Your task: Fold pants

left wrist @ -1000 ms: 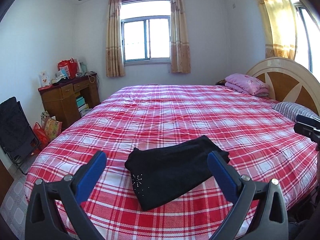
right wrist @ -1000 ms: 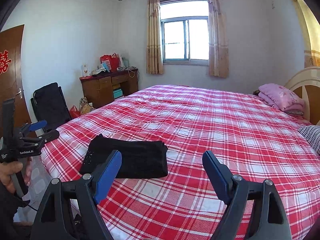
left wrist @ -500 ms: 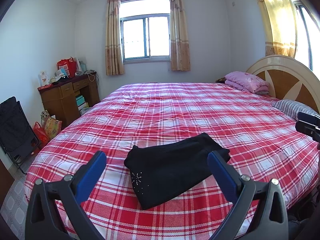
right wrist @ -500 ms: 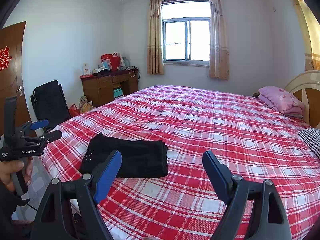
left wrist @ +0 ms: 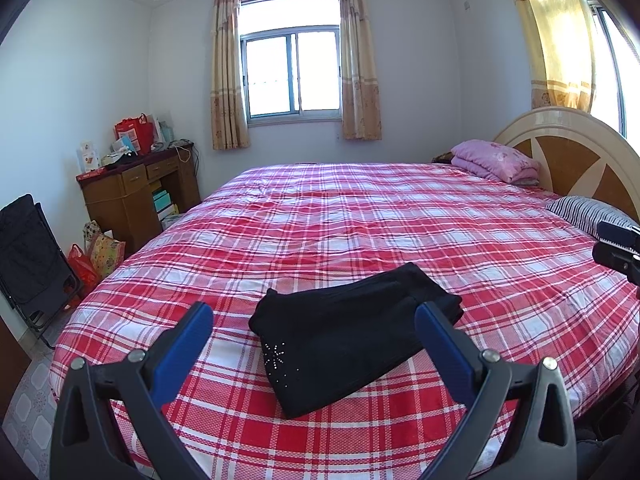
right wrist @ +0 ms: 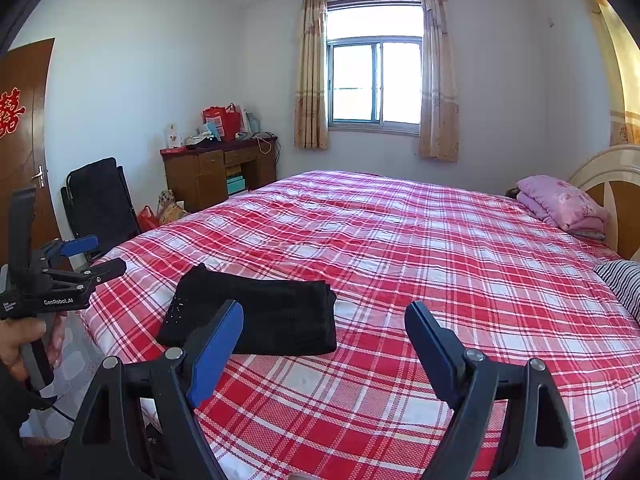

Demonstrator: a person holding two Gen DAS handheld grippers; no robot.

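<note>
The black pants lie folded into a compact rectangle on the red plaid bedspread near the bed's front edge, a small rhinestone pattern on the near corner. They also show in the right wrist view. My left gripper is open and empty, held back from the bed, above and in front of the pants. My right gripper is open and empty, held to the right of the pants. The left gripper also shows in the right wrist view, held in a hand.
A pink folded blanket and a striped pillow lie by the headboard. A wooden desk with clutter, bags and a black folding chair stand left of the bed. A door is at far left.
Both grippers have drifted slightly, so the views shifted a little. The folded pants have not moved and both grippers stay open.
</note>
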